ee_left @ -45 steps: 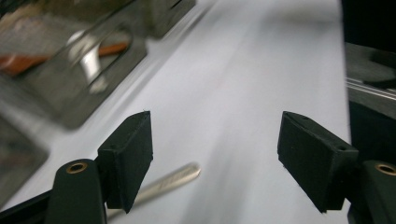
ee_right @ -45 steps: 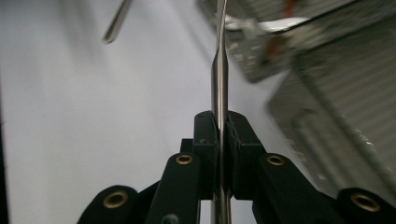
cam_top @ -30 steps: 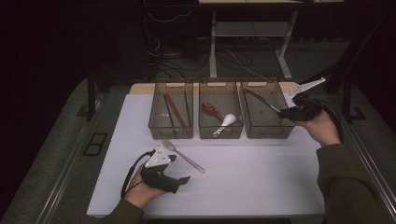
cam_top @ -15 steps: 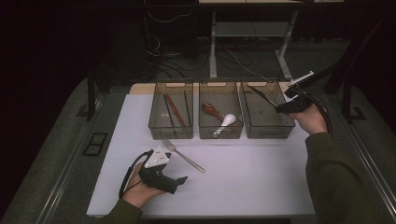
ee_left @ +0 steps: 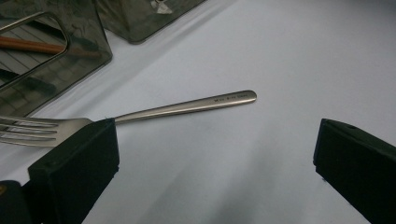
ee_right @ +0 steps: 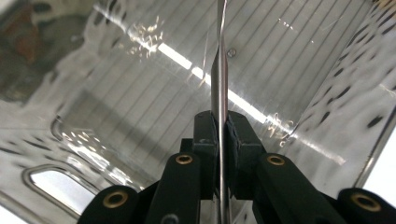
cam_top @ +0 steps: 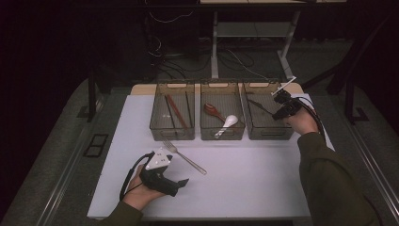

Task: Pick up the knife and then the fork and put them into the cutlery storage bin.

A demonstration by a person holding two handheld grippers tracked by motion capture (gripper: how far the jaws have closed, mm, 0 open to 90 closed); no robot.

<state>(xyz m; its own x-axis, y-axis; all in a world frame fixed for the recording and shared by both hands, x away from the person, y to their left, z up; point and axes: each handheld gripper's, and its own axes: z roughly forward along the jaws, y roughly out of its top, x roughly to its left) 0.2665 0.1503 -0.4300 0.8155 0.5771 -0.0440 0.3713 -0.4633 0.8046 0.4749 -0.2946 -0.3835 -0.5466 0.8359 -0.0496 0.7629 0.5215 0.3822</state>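
Your right gripper (cam_top: 281, 104) clamps what looks like a knife (ee_right: 219, 88) over the right bin (cam_top: 263, 134) to drop it, while your left gripper (cam_top: 165, 175) rests wide open beside the fork (ee_left: 154, 112).

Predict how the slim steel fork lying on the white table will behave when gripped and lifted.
The slim steel fork looks rigid, so it should not bend. Its polished handle could slip between pads. Lying flat on the white table, it may skid rather than roll.

Left gripper (cam_top: 181, 181) rests lower left in the high view, jaws just opened wide, nothing between them. Right gripper (cam_top: 277, 100) upper right, jaws clamped, forearm extended.
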